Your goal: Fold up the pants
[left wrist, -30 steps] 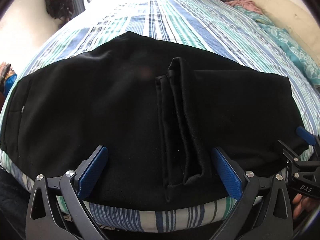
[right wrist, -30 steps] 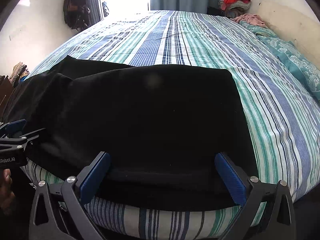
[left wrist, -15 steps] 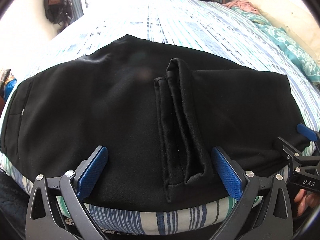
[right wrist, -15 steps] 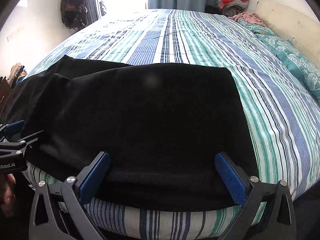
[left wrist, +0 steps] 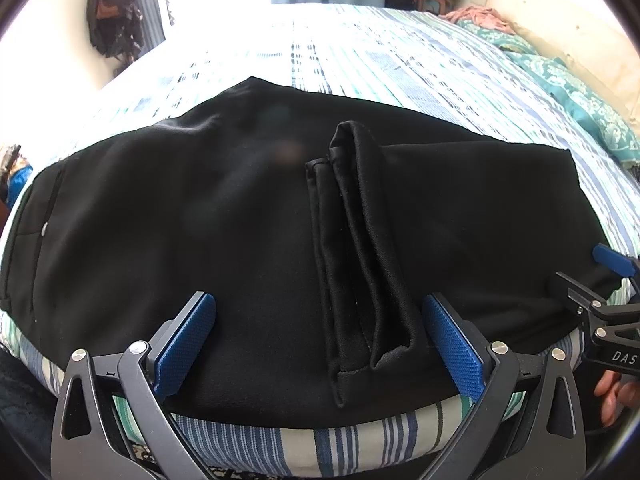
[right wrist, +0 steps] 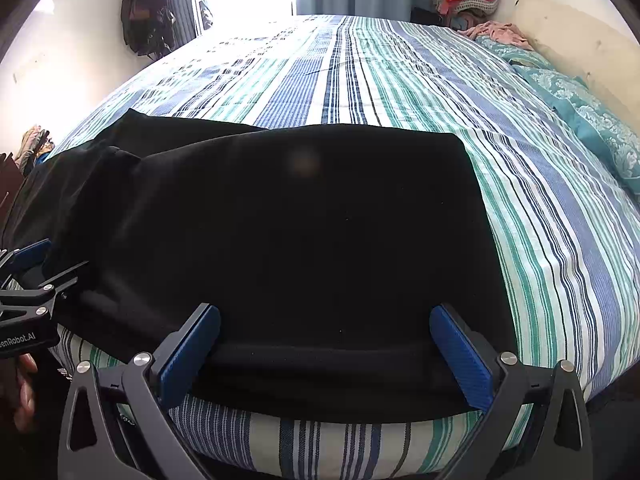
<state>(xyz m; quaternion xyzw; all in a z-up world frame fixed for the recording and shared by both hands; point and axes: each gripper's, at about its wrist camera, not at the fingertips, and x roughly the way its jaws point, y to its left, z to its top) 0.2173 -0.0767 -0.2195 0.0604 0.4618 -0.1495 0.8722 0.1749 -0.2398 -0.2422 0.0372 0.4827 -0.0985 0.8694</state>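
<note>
Black pants (left wrist: 200, 220) lie flat along the near edge of a striped bed, folded over on themselves, with the leg hems (left wrist: 360, 280) lying across the middle. The right wrist view shows the folded right half of the pants (right wrist: 320, 248). My left gripper (left wrist: 320, 344) is open and empty, its blue pads astride the near edge of the pants by the hems. My right gripper (right wrist: 324, 356) is open and empty over the near edge of the folded end. Each gripper shows at the side of the other's view: the right one (left wrist: 608, 304), the left one (right wrist: 28, 288).
The striped bedspread (right wrist: 360, 80) stretches away behind the pants. A teal pillow (right wrist: 592, 120) and a headboard lie at the right. A heap of clothes (right wrist: 468, 0) sits in the far corner. Bags hang on the left wall (right wrist: 148, 24).
Both grippers have stayed open over the near edge of the pants. The left view has crept slightly closer and brightened; the pants have not moved.
</note>
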